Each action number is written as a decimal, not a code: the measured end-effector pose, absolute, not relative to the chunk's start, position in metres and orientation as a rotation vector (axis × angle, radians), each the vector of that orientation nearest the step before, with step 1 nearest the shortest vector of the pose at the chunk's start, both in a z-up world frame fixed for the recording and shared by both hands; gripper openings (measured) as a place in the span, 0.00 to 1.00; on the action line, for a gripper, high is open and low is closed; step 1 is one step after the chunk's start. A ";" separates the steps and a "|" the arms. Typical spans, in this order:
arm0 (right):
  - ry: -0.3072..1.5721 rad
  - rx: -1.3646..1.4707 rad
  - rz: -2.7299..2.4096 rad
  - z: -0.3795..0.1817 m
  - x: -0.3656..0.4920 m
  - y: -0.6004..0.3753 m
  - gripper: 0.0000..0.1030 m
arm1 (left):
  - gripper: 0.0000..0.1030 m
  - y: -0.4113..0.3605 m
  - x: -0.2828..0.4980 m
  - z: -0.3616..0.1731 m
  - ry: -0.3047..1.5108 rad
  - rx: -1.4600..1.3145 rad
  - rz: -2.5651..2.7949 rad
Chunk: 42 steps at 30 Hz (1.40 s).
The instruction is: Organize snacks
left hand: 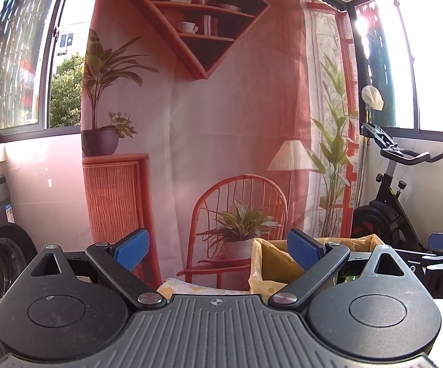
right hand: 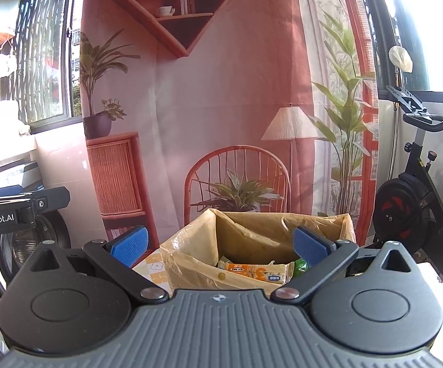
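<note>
Both: left gripper, right gripper jaws wide, empty.

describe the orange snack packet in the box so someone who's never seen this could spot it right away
Start at the cardboard box lined with a yellowish plastic bag, standing in front of the printed backdrop's red chair. Look down inside it, in the right wrist view: the orange snack packet lies flat at the bottom. It is long and orange-and-cream, unlike the small green packet at its right end.
</note>
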State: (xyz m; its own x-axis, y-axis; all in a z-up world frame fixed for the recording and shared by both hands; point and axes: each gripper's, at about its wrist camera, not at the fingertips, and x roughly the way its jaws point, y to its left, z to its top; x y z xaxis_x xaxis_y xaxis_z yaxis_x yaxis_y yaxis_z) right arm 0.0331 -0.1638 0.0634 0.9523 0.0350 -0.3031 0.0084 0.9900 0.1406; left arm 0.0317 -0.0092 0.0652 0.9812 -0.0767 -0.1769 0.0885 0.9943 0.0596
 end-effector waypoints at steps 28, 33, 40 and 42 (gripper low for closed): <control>0.312 0.145 0.011 0.061 0.031 -0.166 1.00 | 0.95 -0.009 0.031 0.063 0.201 0.088 -0.069; 0.312 0.146 0.011 0.061 0.031 -0.166 1.00 | 0.95 -0.008 0.032 0.063 0.209 0.085 -0.073; 0.318 0.148 0.010 0.058 0.032 -0.166 1.00 | 0.95 -0.009 0.032 0.061 0.207 0.093 -0.075; 0.322 0.149 0.008 0.054 0.032 -0.167 1.00 | 0.95 -0.010 0.033 0.059 0.210 0.093 -0.070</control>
